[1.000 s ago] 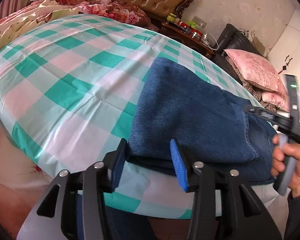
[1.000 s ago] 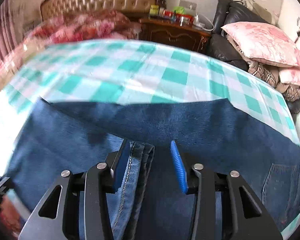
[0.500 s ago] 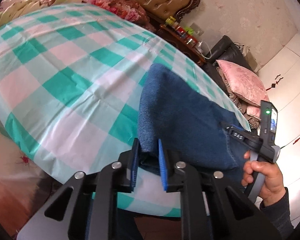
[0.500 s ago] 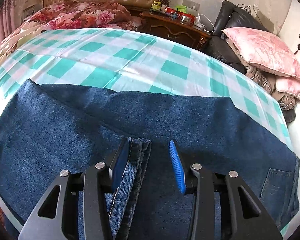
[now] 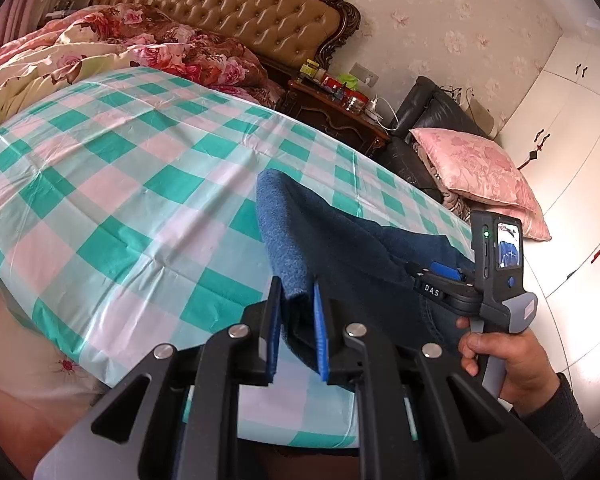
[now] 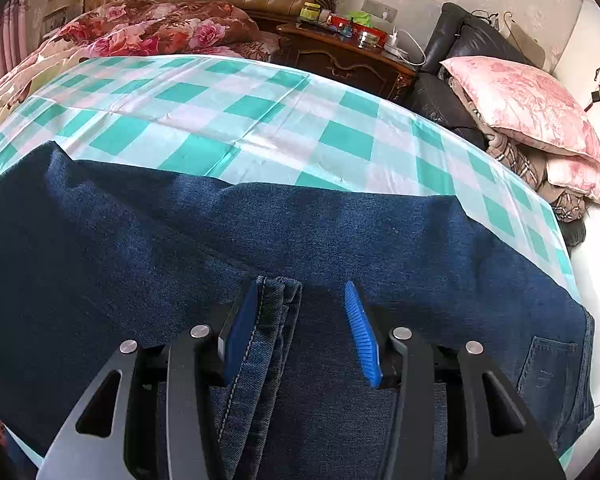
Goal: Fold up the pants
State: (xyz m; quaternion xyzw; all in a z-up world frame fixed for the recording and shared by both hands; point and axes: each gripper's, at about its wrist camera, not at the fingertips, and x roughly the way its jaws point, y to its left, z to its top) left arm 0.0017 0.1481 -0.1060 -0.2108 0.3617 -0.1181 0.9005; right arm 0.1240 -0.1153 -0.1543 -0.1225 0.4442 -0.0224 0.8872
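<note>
Since a second ago, left claw (image 5: 296,320) has closed from spread to pinching the pants' (image 5: 340,240) folded corner and lifted it off the checked cloth (image 5: 140,184). Right claw (image 6: 300,328) is opening, the hem beside its left pad, unclamped. Pants lie along the near edge. Denim looks heavy, limp, grippy; thick hems and seams are the best holds.
</note>
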